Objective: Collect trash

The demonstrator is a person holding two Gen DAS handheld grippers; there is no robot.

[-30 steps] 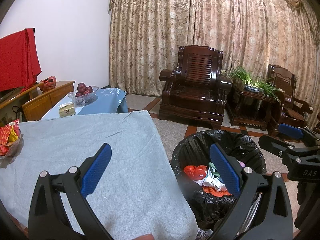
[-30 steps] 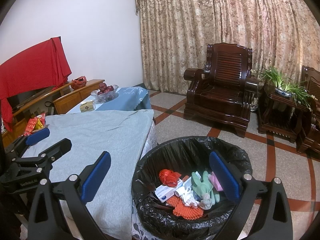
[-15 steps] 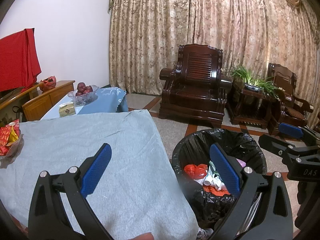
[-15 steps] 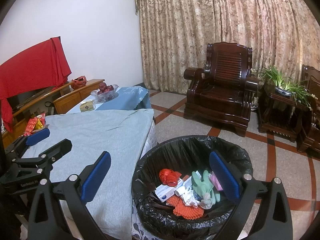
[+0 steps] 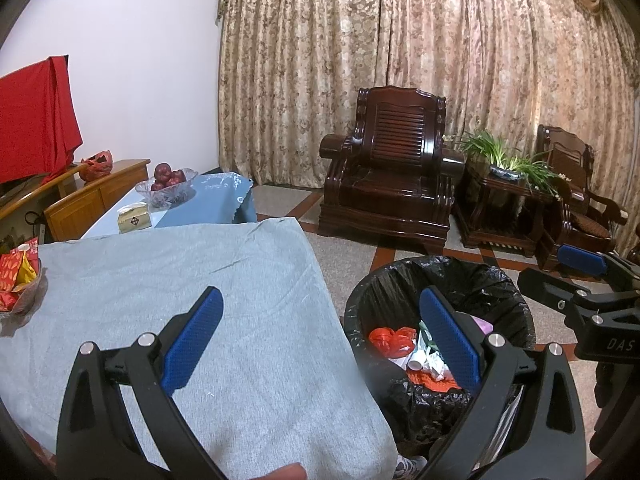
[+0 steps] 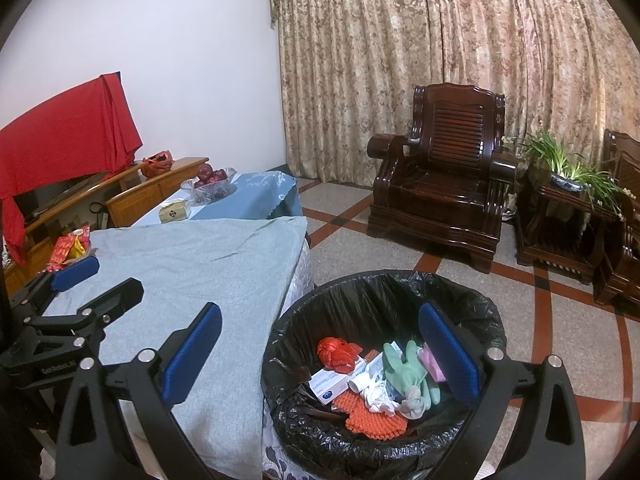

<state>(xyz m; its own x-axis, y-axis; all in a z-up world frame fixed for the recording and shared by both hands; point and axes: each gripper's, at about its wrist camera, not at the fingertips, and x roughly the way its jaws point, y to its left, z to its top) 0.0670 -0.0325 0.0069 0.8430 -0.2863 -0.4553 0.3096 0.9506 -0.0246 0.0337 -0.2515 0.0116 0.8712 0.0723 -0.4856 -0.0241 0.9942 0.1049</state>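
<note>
Trash lies inside the bin right of the table; both left gripper and right gripper hang spread wide and empty, so collecting looks finished.

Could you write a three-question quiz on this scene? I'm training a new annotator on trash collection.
1. True or false: the left tool is gripping a piece of trash.
2. Which item lies in the black-lined round trash bin? A) pale green rubber glove B) glass bottle C) banana peel
3. Fill in: the clear glass bowl of red apples stands on a ____ cloth.

Key
1. False: both it and the right tool are open and empty.
2. A: the pale green rubber glove lies beside a crumpled red plastic bag.
3. Blue: the blue tablecloth, beyond the grey-clothed table.
</note>
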